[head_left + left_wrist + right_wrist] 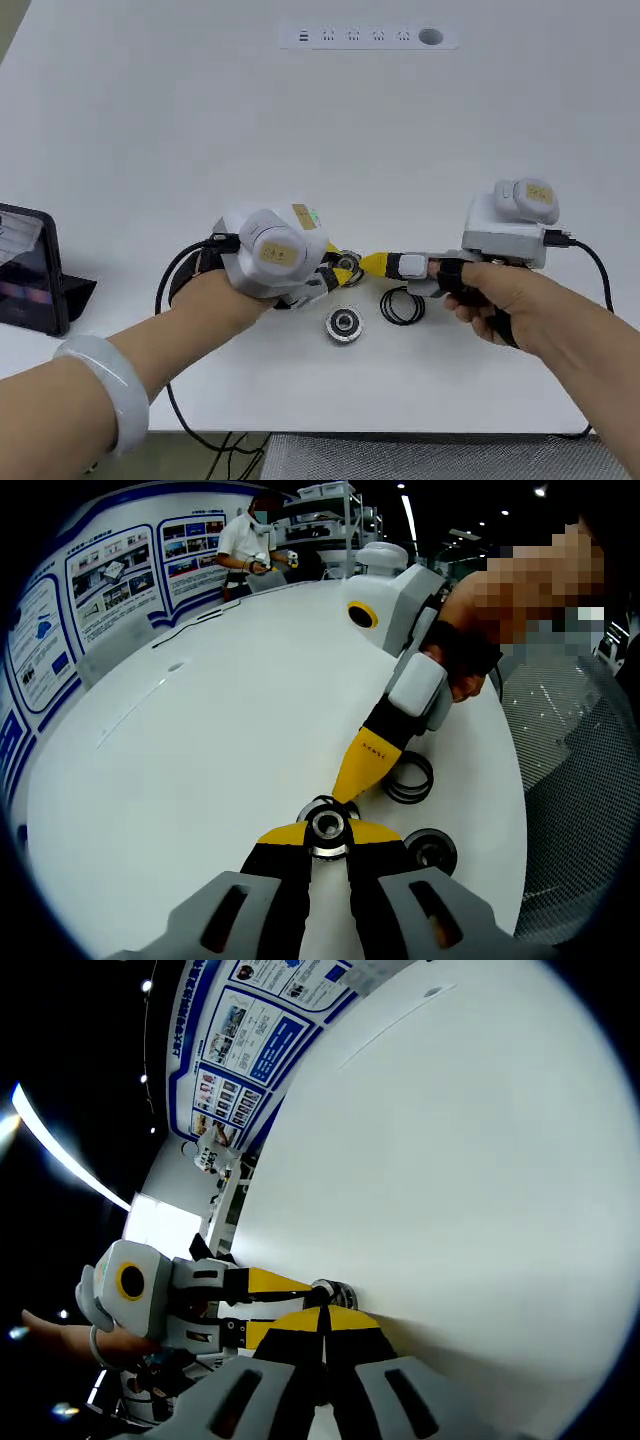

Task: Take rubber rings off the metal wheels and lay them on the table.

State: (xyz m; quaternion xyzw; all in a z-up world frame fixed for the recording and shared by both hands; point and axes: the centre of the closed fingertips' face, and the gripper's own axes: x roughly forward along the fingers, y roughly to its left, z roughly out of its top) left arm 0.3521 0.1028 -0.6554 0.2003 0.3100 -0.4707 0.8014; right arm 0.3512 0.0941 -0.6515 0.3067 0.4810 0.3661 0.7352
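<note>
Rings (402, 306) lie loose on the counter (450, 150) beside one wheel (343, 324), while the left gripper (330, 832) clamps another wheel (328, 820) and the right gripper (325, 1318), jaws together, touches its rim, so more stripping probably remains.

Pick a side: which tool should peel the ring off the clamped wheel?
Right, likely. The left tool is shut on the wheel, so it is occupied as the holder. The right tool has its closed tips at the wheel's rim, free to pull.
</note>
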